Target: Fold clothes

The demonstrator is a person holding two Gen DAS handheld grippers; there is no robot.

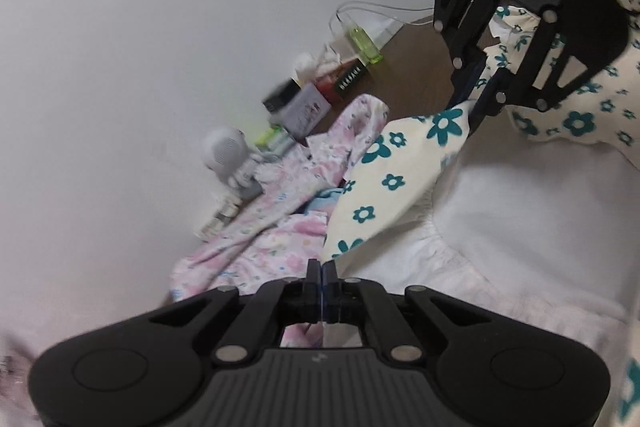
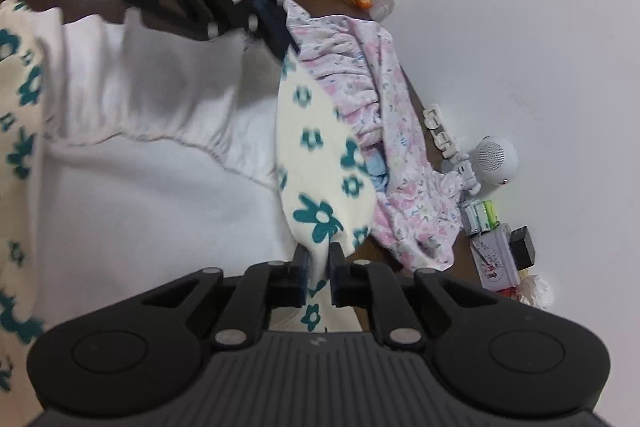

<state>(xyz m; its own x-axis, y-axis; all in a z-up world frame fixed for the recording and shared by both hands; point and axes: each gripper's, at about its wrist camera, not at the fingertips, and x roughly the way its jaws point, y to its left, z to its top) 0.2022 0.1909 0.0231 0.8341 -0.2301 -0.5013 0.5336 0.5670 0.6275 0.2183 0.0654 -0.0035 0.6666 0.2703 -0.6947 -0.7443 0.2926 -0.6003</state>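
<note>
both grippers pinch the cream garment with teal flowers [image 2: 320, 163]: your left gripper [image 1: 321, 269] has its jaws pressed together on one end of a folded strip, your right gripper [image 2: 319, 259] clamps the other. it's soft, light and limp (expect sag), so hold at the hems. the strip's long axis runs between your two grippers, over the brown table [image 1: 416, 67], beside the pink floral garment [image 2: 396, 147].
</note>
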